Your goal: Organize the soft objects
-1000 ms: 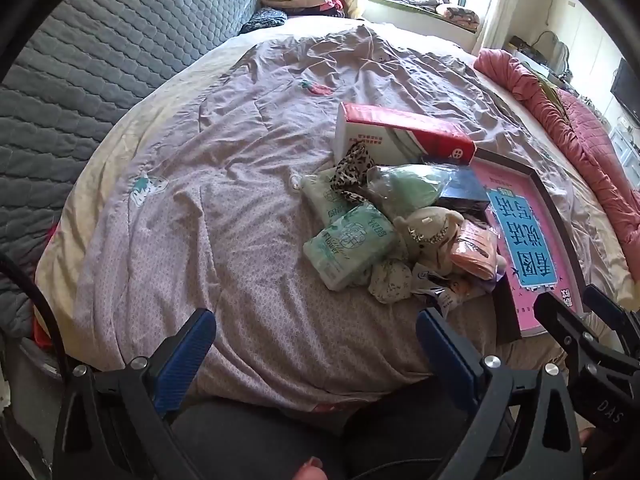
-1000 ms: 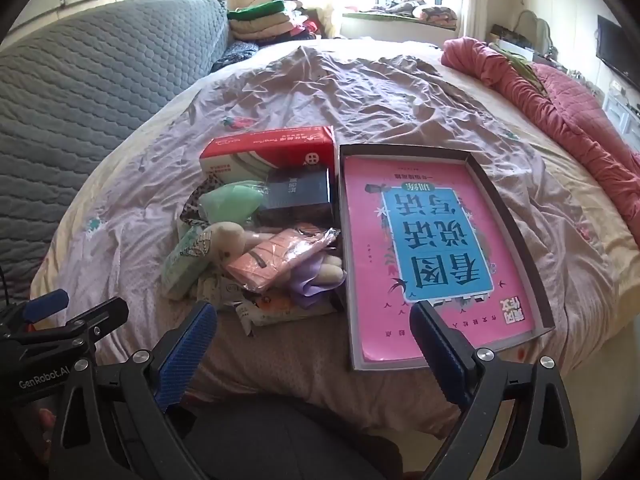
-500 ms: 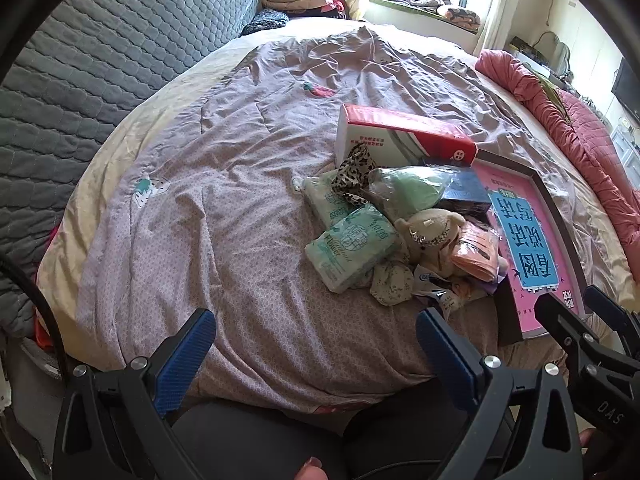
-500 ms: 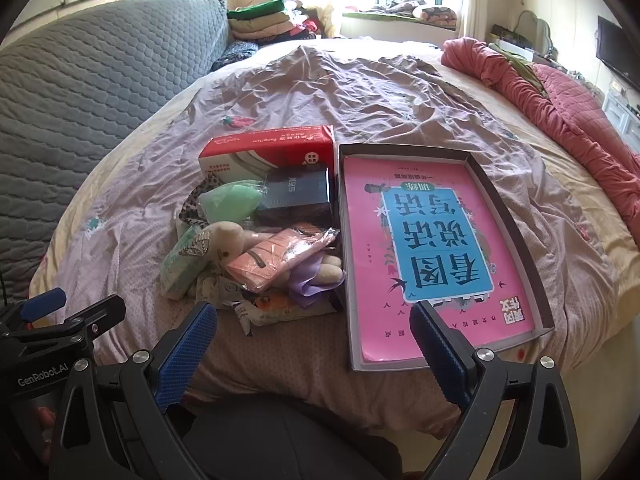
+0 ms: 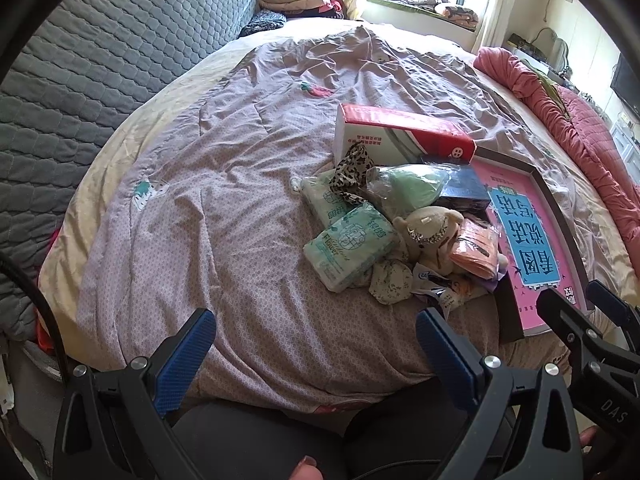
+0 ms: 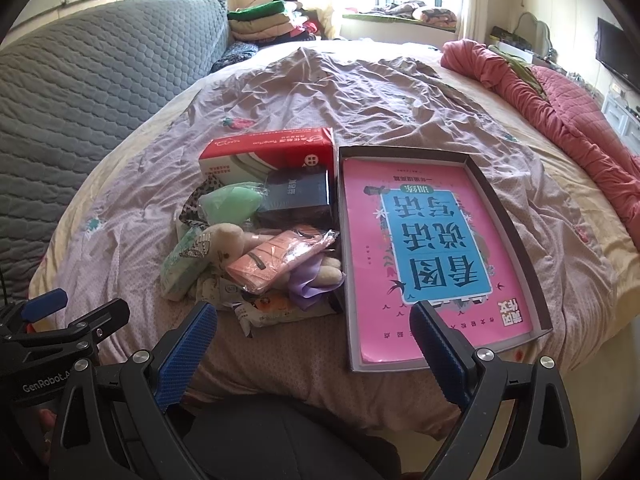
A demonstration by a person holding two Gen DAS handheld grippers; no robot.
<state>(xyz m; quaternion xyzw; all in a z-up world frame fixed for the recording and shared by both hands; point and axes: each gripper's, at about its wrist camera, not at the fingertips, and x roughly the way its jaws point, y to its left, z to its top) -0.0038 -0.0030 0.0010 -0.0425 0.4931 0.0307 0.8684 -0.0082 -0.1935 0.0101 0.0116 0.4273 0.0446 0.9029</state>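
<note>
A pile of soft things lies on the bed: green tissue packs, a beige plush toy, a green item in a clear bag, a leopard scrunchie, an orange pack and a purple cloth. To the right lies a shallow grey box with a pink book inside. My left gripper is open and empty, held short of the pile. My right gripper is open and empty, between the pile and the box.
A red-and-white tissue box and a dark blue box sit behind the pile. A grey quilted headboard runs along the left. A pink quilt lies along the right. Folded clothes are stacked at the far end.
Both grippers have drifted slightly; the view of the bed has barely shifted. Nothing was taken hold of or moved.
</note>
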